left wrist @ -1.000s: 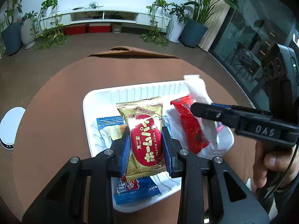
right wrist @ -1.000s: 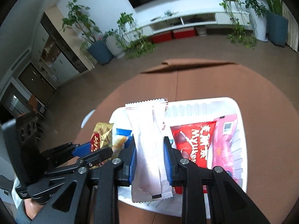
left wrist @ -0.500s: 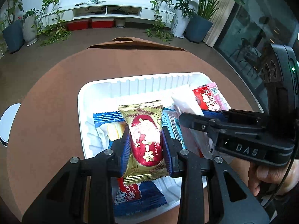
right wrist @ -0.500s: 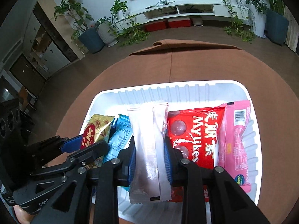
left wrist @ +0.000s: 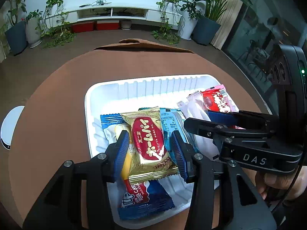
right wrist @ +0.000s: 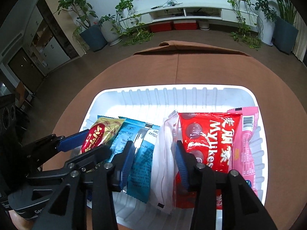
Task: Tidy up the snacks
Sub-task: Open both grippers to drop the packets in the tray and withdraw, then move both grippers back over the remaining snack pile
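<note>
A white ribbed tray (left wrist: 153, 81) (right wrist: 172, 89) on the round brown table holds several snack packets. My left gripper (left wrist: 150, 151) hangs over its near left part with its jaws opening. The gold packet with a red oval (left wrist: 148, 140) lies between the pads, and neither pad presses on it. My right gripper (right wrist: 153, 161) is opening too. A white packet (right wrist: 163, 159) lies between its blue pads, free of the left pad. Beside it are a light-blue packet (right wrist: 140, 163), a red Mylikes packet (right wrist: 209, 140) and a pink packet (right wrist: 247, 143).
A blue roll-cake packet (left wrist: 142, 201) lies under the gold one at the tray's near edge. A white round object (left wrist: 11, 128) sits off the table's left edge. A hand (left wrist: 276, 180) holds the right gripper's handle. Potted plants and a TV shelf stand far behind.
Both grippers sank toward the tray with their packets, then their jaws widened. The gold packet and the white packet are let go and now rest in the tray.
</note>
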`<state>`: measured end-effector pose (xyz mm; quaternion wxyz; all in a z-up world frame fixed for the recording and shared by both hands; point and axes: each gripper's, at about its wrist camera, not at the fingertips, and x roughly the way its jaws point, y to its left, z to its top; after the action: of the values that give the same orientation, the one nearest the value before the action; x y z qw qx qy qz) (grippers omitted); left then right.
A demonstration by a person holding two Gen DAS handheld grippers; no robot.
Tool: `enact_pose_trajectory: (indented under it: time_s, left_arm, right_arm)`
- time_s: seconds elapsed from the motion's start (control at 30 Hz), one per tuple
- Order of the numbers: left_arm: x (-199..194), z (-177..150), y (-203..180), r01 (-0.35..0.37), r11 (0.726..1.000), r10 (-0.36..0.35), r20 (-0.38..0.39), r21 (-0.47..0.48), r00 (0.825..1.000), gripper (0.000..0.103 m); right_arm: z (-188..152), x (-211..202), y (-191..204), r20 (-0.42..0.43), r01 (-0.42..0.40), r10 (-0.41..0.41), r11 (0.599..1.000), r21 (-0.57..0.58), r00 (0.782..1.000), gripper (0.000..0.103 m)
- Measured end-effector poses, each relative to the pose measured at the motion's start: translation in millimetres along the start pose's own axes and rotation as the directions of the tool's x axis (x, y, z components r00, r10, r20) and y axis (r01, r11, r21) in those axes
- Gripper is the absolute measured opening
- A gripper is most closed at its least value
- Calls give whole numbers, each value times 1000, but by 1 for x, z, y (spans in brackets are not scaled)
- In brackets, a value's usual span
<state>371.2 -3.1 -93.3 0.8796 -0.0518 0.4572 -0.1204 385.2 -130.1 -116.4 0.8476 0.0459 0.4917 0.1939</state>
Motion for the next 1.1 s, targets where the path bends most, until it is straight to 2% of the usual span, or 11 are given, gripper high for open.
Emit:
enact_pose_trajectory:
  time_s: [0.17, 0.23, 0.3, 0.33, 0.37, 0.47, 0.5, 0.57, 0.8, 0.93, 1.1]
  left_arm:
    - [-4, -3, 0, 3, 1000, -3, 10, -3, 1000, 44]
    - [-8, -4, -1, -1, 1000, 1, 18, -5, 1000, 51]
    - [-16, -6, -1, -8, 1000, 9, 35, -12, 999, 62]
    - [-21, -7, 0, -10, 1000, 11, 44, -19, 999, 67]
    - [-27, -8, 1, -9, 1000, 11, 54, -25, 998, 77]
    - [-53, -15, 2, -8, 1000, 11, 105, -30, 994, 100]
    - [-63, -18, 0, -11, 1000, 14, 121, -27, 993, 103]
    - [-81, -25, -4, -11, 1000, 11, 154, -1, 988, 103]
    - [-145, -74, -27, -89, 994, 69, 254, 68, 965, 103]
    - [-166, -114, -36, -82, 995, 68, 219, 54, 973, 103]
    - [-180, -166, -39, -64, 996, 72, 144, -56, 987, 103]
  right_arm:
    - [-1, -3, 0, 7, 3, -3, 1000, 0, 1000, 46]
    - [-1, -8, 1, 19, 7, -7, 1000, 0, 1000, 47]
    - [-1, -16, 1, 37, 8, -8, 1000, 5, 999, 56]
    - [0, -22, 1, 56, 14, -15, 1000, 11, 998, 66]
    - [0, -29, 2, 75, 17, -18, 1000, 18, 997, 75]
    - [1, -60, 1, 163, -22, 15, 999, 43, 987, 85]
    - [1, -75, 0, 202, -34, 23, 998, 51, 979, 87]
    - [0, -99, -1, 262, -60, 43, 997, 54, 964, 95]
    - [-35, -183, -6, 401, -135, 109, 990, 38, 910, 101]
    - [-79, -218, -16, 447, -142, 107, 989, 45, 888, 102]
    - [-140, -242, -30, 458, -109, 51, 989, 102, 888, 102]
